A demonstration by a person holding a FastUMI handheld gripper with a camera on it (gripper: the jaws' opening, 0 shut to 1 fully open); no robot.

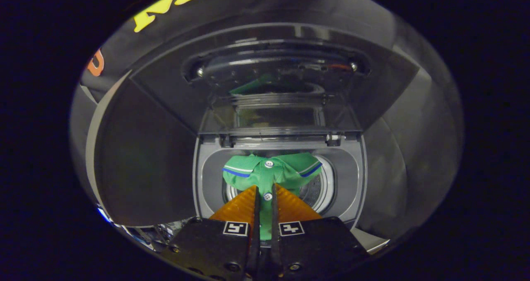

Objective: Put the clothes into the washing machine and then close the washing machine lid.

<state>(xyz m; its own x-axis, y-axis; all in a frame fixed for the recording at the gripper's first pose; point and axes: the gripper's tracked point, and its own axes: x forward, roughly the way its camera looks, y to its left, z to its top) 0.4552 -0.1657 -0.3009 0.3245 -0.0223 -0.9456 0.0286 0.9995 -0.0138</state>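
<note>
Shirt's [271, 171] lower half behind fingers [242, 204]

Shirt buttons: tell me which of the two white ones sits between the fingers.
The lower button, on the placket of the green shirt that the fingers pinch. The upper button sits at the collar, beyond them.

Light: I see a dim booth, brightest on the shirt [271, 171].
Glare: faint streaks on the lid [275, 72].
Edges: fisheye-bent, dark.
</note>
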